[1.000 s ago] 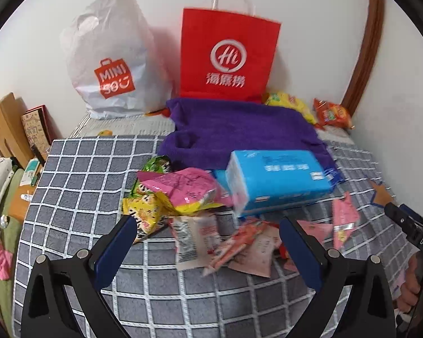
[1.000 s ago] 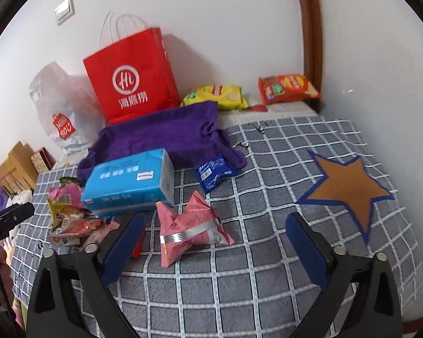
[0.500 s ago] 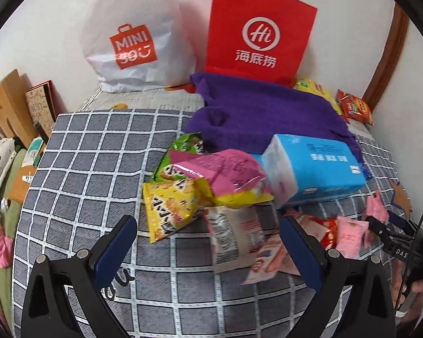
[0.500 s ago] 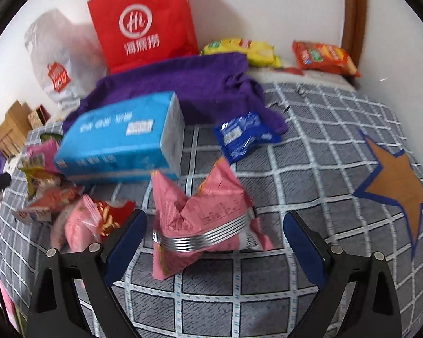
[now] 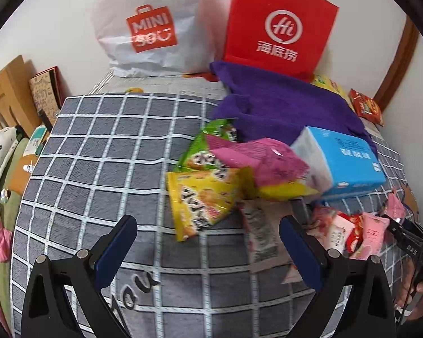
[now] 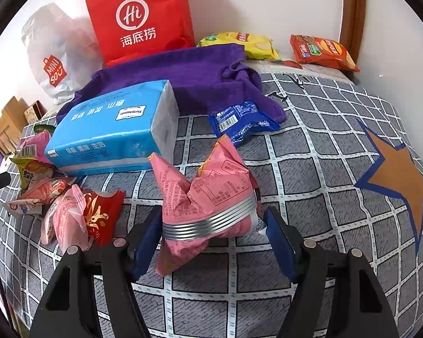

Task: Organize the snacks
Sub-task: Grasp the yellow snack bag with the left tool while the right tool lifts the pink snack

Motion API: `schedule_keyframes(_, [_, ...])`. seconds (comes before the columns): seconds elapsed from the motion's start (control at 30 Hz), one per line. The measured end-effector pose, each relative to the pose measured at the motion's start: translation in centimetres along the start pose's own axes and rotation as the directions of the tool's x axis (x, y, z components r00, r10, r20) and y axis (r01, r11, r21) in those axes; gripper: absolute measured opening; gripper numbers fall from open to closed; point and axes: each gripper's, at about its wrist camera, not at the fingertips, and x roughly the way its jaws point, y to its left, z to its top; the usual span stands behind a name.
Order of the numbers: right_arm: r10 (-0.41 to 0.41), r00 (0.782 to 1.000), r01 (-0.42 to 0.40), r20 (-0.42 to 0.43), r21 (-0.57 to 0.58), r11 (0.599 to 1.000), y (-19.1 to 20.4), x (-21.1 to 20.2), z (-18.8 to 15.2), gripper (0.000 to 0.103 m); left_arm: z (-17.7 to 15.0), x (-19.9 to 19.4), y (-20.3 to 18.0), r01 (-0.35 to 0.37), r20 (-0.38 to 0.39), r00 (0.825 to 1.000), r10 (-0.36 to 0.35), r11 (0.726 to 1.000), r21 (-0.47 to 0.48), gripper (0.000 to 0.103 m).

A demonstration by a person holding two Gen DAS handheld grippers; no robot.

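Note:
A pink snack packet (image 6: 208,194) with a silver band lies on the grey checked cover between the fingers of my right gripper (image 6: 213,225). The jaws are closing, and the blue pads have come up to the packet's two sides without visibly squeezing it. My left gripper (image 5: 207,225) hangs open over the cover, just in front of a yellow snack packet (image 5: 203,197). Behind that lie a green packet (image 5: 208,149) and a pink-and-yellow bag (image 5: 262,163). Small red and pink packets (image 6: 81,217) are heaped at the left in the right wrist view.
A blue tissue pack (image 6: 112,129) and a purple towel (image 6: 189,81) lie behind the snacks. A red paper bag (image 6: 138,17) and a white plastic bag (image 5: 152,25) stand at the wall. A blue packet (image 6: 239,121), yellow (image 6: 239,42) and orange (image 6: 321,50) chip bags lie further back.
My right gripper dropped toward the pink packet and its jaws narrowed around it. My left gripper moved lower and left, bringing the yellow and green packets nearer the middle of its view.

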Motion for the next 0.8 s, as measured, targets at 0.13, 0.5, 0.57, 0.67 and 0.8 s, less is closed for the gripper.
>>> schedule_keyframes(0.13, [-0.003, 1.000, 0.003, 0.000, 0.022, 1.000, -0.2, 0.1, 0.0, 0.071, 0.6, 1.0, 0.3, -0.018, -0.006, 1.000, 0.018, 1.000, 0.019, 0.101])
schedule_keyframes(0.5, [-0.011, 1.000, 0.011, -0.004, 0.023, 1.000, -0.2, 0.4, 0.1, 0.071, 1.9, 4.3, 0.7, 0.049, -0.030, 0.998, -0.049, 0.999, 0.009, 0.088])
schedule_keyframes(0.57, [-0.011, 1.000, 0.012, -0.009, 0.026, 1.000, -0.2, 0.4, 0.2, 0.071, 1.9, 4.7, 0.9, 0.087, -0.046, 0.995, -0.087, 0.996, -0.003, 0.076])
schedule_keyframes(0.67, [-0.024, 1.000, 0.025, -0.011, 0.026, 0.999, -0.1, 0.5, 0.5, 0.071, 1.8, 5.1, 1.1, 0.124, -0.049, 0.991, -0.125, 0.992, -0.019, 0.060])
schedule_keyframes(0.8, [-0.037, 0.999, 0.038, -0.011, 0.031, 0.999, 0.0, 0.3, 0.5, 0.070, 1.7, 4.2, 1.3, 0.136, -0.022, 0.990, -0.136, 0.991, -0.016, 0.057])
